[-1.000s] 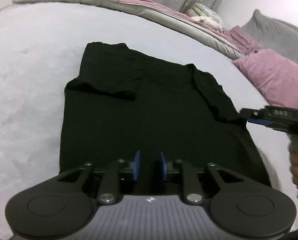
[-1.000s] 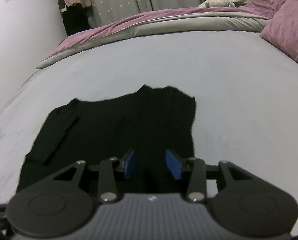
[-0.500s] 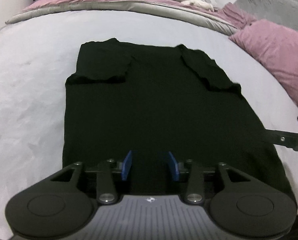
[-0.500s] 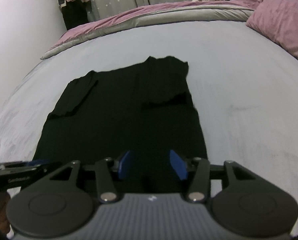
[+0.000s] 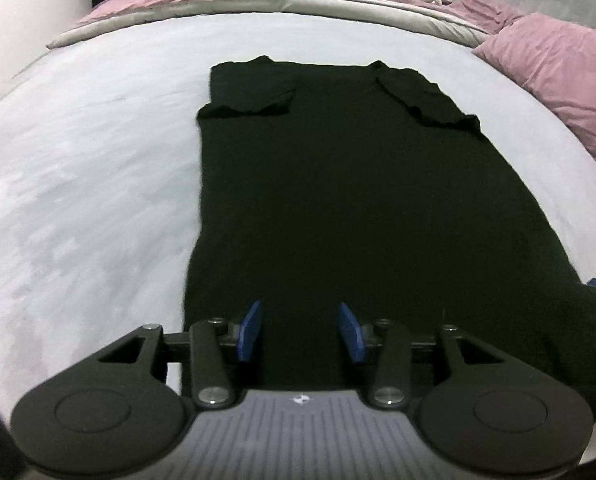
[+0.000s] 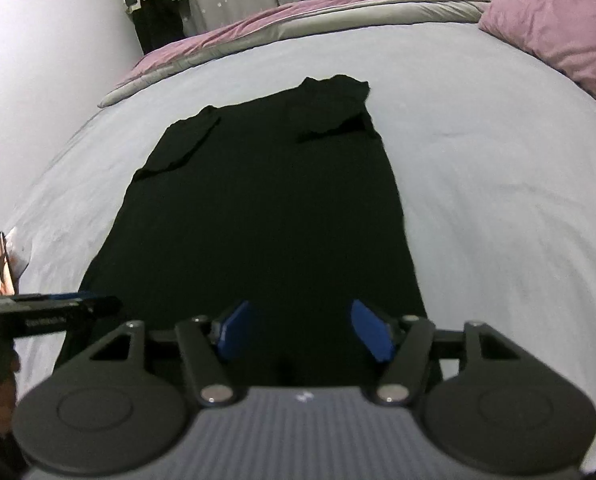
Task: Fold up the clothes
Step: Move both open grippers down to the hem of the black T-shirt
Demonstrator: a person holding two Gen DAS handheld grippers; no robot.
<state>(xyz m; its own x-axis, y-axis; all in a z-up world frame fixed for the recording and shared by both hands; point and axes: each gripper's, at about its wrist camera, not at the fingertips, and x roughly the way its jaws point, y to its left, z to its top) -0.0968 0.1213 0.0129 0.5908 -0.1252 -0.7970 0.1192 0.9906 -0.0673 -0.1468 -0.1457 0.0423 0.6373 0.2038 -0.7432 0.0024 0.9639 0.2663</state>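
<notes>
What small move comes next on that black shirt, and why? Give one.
Probably lower both grippers onto the near hem. The black shirt lies flat on the bed, sleeves folded in; the left gripper and right gripper hover above that hem, jaws opening and gripping nothing.

left gripper (image 5: 300,330): black linkage arms, silver screws, blue pads showing | right gripper (image 6: 305,330): matching, grey ribbed body showing

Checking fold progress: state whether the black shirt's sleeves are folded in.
Folded in: both sleeves of the black shirt lie atop its body.

Both tools (image 5: 300,330) (image 6: 304,330) wider, farther back.
</notes>
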